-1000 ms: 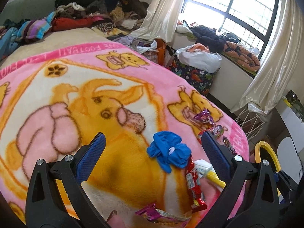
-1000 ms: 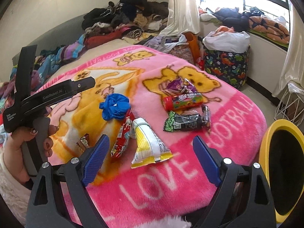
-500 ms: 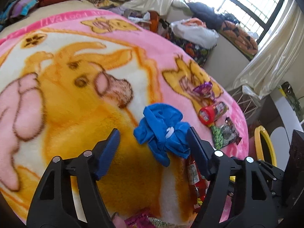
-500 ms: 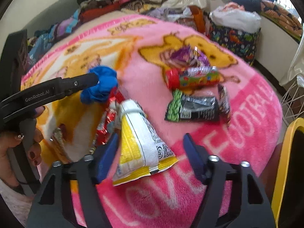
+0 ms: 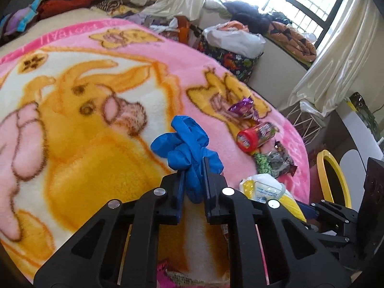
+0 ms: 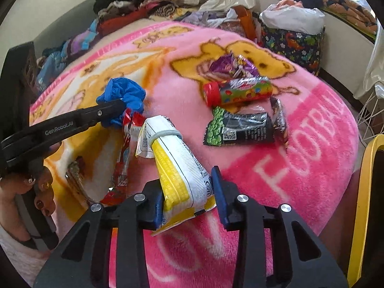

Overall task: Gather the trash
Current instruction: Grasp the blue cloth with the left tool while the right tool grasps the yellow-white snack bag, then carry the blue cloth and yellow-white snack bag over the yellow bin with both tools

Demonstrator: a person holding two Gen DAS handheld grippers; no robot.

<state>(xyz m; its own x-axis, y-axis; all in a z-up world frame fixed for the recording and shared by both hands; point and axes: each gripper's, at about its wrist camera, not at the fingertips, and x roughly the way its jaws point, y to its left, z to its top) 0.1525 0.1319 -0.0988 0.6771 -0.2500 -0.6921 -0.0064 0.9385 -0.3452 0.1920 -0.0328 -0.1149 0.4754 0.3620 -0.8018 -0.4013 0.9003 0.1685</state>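
Note:
My left gripper [image 5: 193, 168] is shut on a crumpled blue glove [image 5: 186, 144] on the pink blanket [image 5: 72, 120]; the glove also shows in the right wrist view [image 6: 124, 96]. My right gripper [image 6: 187, 187] is closed on the lower end of a yellow-and-white snack packet [image 6: 177, 168] that has a rubber band around it. A red wrapper [image 6: 124, 148] lies beside the packet. A red-capped candy tube [image 6: 240, 91], a purple wrapper [image 6: 232, 66] and a green-black packet [image 6: 240, 129] lie farther right.
A yellow-rimmed bin [image 6: 367, 192] stands at the bed's right edge; it also shows in the left wrist view [image 5: 332, 177]. A patterned laundry basket [image 6: 292, 40] and clothes piles [image 6: 144, 4] lie beyond the bed. A white wire basket [image 5: 304, 124] stands by the curtain.
Both grippers moved forward and closed. The left one took hold of the blue glove; the right one closed on the yellow-white packet.

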